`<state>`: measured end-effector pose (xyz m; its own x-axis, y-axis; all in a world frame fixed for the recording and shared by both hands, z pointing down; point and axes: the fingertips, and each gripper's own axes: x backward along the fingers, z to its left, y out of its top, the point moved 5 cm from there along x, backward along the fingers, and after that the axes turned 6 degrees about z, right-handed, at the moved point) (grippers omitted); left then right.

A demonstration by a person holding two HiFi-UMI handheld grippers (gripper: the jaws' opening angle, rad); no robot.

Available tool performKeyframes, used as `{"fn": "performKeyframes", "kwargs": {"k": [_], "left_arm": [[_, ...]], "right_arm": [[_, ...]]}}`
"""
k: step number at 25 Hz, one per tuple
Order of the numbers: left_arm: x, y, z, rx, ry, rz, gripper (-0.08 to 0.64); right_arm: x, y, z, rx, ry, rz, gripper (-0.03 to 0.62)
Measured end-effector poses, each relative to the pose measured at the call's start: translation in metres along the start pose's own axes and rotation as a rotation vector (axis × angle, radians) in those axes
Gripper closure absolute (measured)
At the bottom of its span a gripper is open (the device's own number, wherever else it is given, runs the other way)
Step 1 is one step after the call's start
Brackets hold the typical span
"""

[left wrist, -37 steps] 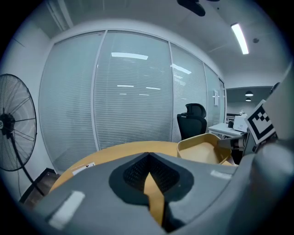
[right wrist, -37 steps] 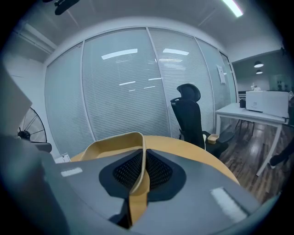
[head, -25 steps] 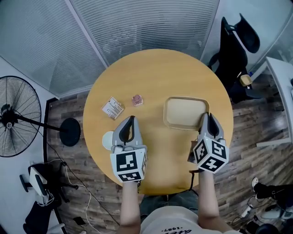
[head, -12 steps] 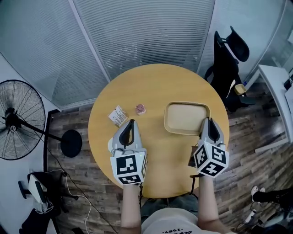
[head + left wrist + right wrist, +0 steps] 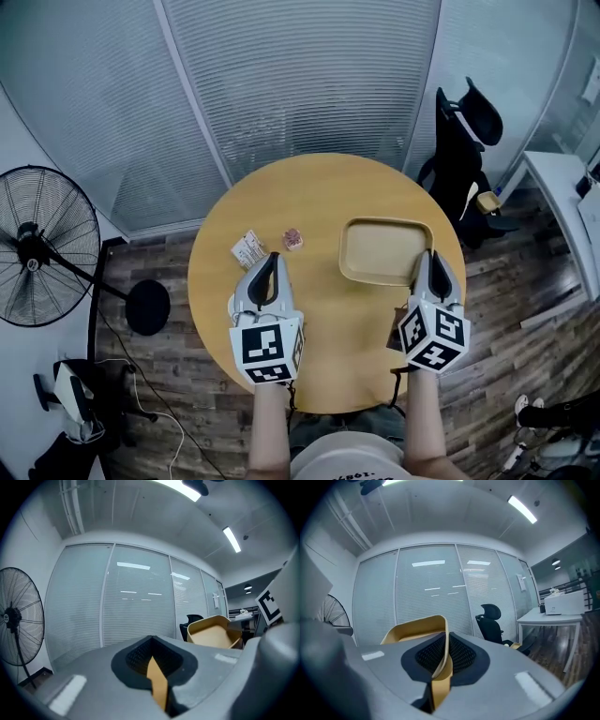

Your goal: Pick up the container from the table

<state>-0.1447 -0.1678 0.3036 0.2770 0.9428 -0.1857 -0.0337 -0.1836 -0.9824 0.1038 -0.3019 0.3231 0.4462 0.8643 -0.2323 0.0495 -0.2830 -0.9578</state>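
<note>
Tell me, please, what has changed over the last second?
The right gripper, jaws shut on the container's near rim throughout, seems to have raised it: the table has shrunk in the head view while the container has not. The left gripper stays shut and empty; the packet and small pink item lie unmoved.

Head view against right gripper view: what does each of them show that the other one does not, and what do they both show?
Only the head view shows the round table whole, with a small packet, a small pink item and the left gripper over it. Only the right gripper view shows the ceiling lights and, from close by, the right gripper with its jaws shut on the rim of the tan container. Both show that container, the black office chair and the blinds.
</note>
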Motion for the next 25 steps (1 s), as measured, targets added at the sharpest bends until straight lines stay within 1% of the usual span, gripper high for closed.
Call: {"fn": "performKeyframes", "kwargs": {"k": [12, 17, 25], "left_arm": [[0.015, 0.021, 0.004, -0.009, 0.005, -0.051, 0.560], [0.018, 0.024, 0.007, -0.013, 0.007, -0.064, 0.560], [0.018, 0.026, 0.010, -0.008, 0.003, -0.071, 0.560]], "right_arm": [[0.015, 0.020, 0.002, 0.010, -0.008, -0.051, 0.546], [0.018, 0.022, 0.007, 0.037, -0.005, -0.060, 0.546], [0.019, 0.026, 0.011, 0.048, -0.011, -0.072, 0.546]]}}
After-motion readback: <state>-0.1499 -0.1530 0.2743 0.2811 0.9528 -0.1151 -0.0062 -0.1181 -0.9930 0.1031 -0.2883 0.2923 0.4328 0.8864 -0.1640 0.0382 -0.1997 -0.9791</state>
